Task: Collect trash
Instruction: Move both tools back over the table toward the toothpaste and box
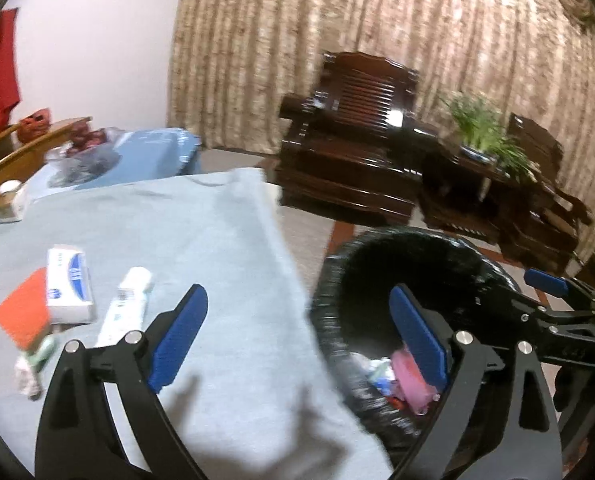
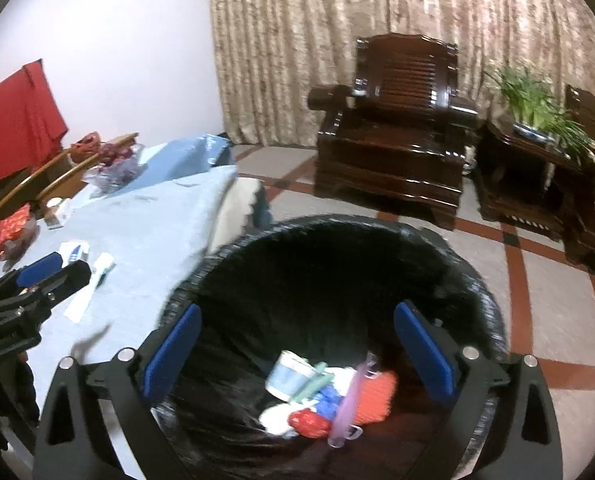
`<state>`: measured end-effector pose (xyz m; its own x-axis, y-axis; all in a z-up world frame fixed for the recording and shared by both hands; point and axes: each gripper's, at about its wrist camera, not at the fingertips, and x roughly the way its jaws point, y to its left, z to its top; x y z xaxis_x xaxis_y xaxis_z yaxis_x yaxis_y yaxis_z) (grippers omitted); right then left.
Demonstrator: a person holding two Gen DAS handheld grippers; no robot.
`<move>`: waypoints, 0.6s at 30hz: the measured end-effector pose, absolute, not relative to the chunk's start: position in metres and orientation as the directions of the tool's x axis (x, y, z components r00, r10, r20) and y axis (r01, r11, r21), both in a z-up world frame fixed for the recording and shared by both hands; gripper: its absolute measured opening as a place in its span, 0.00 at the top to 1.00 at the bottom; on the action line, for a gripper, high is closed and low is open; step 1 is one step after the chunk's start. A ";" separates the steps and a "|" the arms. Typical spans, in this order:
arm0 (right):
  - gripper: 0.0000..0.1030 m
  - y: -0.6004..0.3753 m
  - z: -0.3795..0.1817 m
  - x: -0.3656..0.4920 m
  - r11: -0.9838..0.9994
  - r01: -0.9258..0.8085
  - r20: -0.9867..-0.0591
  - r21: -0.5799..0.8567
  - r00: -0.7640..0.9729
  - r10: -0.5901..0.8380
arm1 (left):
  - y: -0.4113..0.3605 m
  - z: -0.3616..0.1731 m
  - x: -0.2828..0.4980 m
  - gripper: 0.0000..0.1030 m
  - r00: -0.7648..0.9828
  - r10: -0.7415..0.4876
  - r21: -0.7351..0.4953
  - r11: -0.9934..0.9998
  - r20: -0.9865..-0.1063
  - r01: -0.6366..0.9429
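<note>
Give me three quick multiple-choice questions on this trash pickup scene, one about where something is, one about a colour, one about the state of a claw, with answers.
1. Where is the black-lined round trash bin?
A. On the table
B. On the floor beside the table
C. On the dark wooden armchair

2. What colour is the cloth covering the table?
A. Light blue
B. Green
C. Yellow

3. How is the right claw?
A. Shut on a box
B. Shut, holding nothing
C. Open and holding nothing

Answers:
1 B, the bin stands against the table's edge on the tiled floor.
2 A, the cloth is pale blue in both views.
3 C, its blue pads sit wide apart over the bin with nothing between them.
</note>
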<state>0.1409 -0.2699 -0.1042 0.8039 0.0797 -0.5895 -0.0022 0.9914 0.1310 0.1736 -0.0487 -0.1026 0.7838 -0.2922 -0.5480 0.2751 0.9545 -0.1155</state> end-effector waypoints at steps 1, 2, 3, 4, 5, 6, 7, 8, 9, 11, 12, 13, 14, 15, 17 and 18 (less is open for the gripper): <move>0.06 -0.263 -0.102 0.142 0.991 -0.018 -0.586 0.131 0.805 0.092 | -0.036 -0.100 0.172 0.12 0.792 -0.273 -0.113 0.961 -0.546 0.253; 0.06 -0.256 -0.100 0.144 0.991 -0.033 -0.583 0.130 0.806 0.103 | -0.028 -0.099 0.171 0.12 0.798 -0.259 -0.108 0.965 -0.544 0.239; 0.06 -0.250 -0.099 0.145 0.990 -0.045 -0.580 0.131 0.807 0.113 | -0.017 -0.096 0.170 0.12 0.805 -0.240 -0.102 0.970 -0.542 0.221; 0.06 -0.245 -0.098 0.147 0.990 -0.056 -0.578 0.133 0.807 0.123 | -0.008 -0.094 0.168 0.12 0.812 -0.222 -0.097 0.975 -0.540 0.202; 0.06 -0.240 -0.097 0.147 0.989 -0.064 -0.575 0.136 0.807 0.132 | 0.001 -0.093 0.167 0.11 0.817 -0.206 -0.092 0.978 -0.539 0.186; 0.06 -0.233 -0.095 0.148 0.987 -0.078 -0.571 0.142 0.808 0.146 | 0.010 -0.092 0.164 0.11 0.822 -0.186 -0.085 0.982 -0.538 0.167; 0.06 -0.226 -0.093 0.150 0.985 -0.090 -0.566 0.147 0.809 0.159 | 0.018 -0.091 0.163 0.11 0.826 -0.172 -0.082 0.985 -0.537 0.152; 0.06 -0.218 -0.091 0.152 0.983 -0.106 -0.561 0.152 0.809 0.174 | 0.027 -0.089 0.161 0.11 0.830 -0.155 -0.079 0.988 -0.536 0.134; 0.06 -0.213 -0.090 0.153 0.981 -0.116 -0.558 0.154 0.809 0.183 | 0.038 -0.088 0.160 0.11 0.835 -0.132 -0.076 0.991 -0.534 0.109; 0.06 -0.196 -0.087 0.157 0.978 -0.149 -0.549 0.149 0.810 0.207 | 0.055 -0.087 0.157 0.11 0.841 -0.099 -0.074 0.995 -0.532 0.070; 0.06 -0.189 -0.086 0.160 0.976 -0.161 -0.546 0.146 0.810 0.215 | 0.062 -0.086 0.155 0.11 0.844 -0.086 -0.074 0.996 -0.530 0.055; 0.06 -0.181 -0.084 0.162 0.973 -0.178 -0.541 0.144 0.810 0.228 | 0.071 -0.086 0.153 0.11 0.847 -0.067 -0.072 0.997 -0.527 0.034; 0.06 -0.175 -0.083 0.163 0.972 -0.188 -0.537 0.144 0.810 0.236 | 0.080 -0.085 0.152 0.11 0.850 -0.049 -0.069 0.998 -0.525 0.015; 0.06 -0.167 -0.081 0.166 0.968 -0.204 -0.533 0.144 0.809 0.250 | 0.085 -0.084 0.152 0.11 0.851 -0.039 -0.067 0.998 -0.523 0.005; 0.06 -0.151 -0.079 0.171 0.962 -0.231 -0.526 0.146 0.806 0.273 | 0.100 -0.083 0.151 0.11 0.852 -0.011 -0.062 0.998 -0.523 -0.025; 0.06 -0.146 -0.079 0.174 0.960 -0.238 -0.525 0.146 0.804 0.280 | 0.106 -0.083 0.151 0.11 0.852 0.000 -0.062 0.997 -0.523 -0.037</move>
